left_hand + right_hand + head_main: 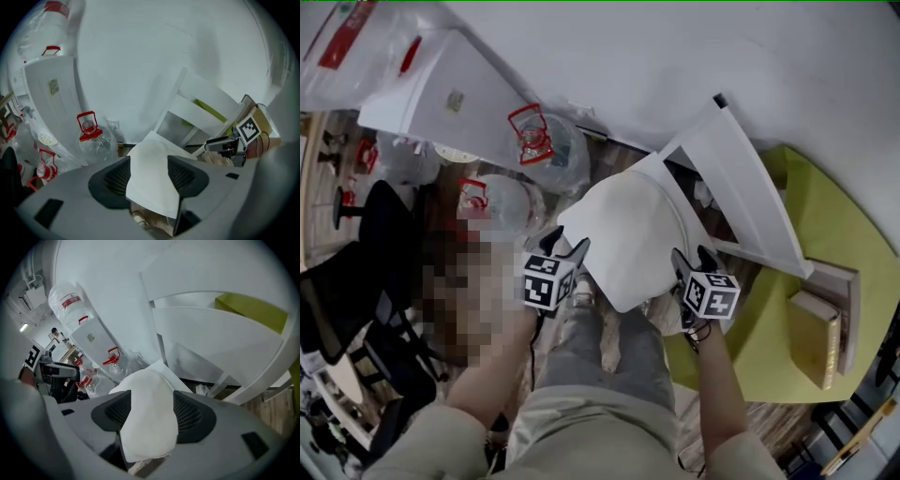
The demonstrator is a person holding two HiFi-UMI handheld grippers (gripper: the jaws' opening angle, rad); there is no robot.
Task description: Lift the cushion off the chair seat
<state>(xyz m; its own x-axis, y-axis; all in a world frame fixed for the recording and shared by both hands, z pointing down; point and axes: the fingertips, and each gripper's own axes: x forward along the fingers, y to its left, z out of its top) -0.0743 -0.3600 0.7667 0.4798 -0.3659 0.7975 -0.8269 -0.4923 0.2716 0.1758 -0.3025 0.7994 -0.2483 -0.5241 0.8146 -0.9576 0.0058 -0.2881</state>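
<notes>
Jaws gaping, left gripper (567, 242) and right gripper (692, 255) flank the cushion (628, 230), nothing pinched. Bite its near edges deep, evenly, then lift together.

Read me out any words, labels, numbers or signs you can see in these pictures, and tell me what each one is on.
No text can be read here.
Red label on the big water jug: print too blurred to read.
Sticker on the white dispenser: too small to read.
Marker squares on the cubes: black-and-white patterns only, no letters.
</notes>
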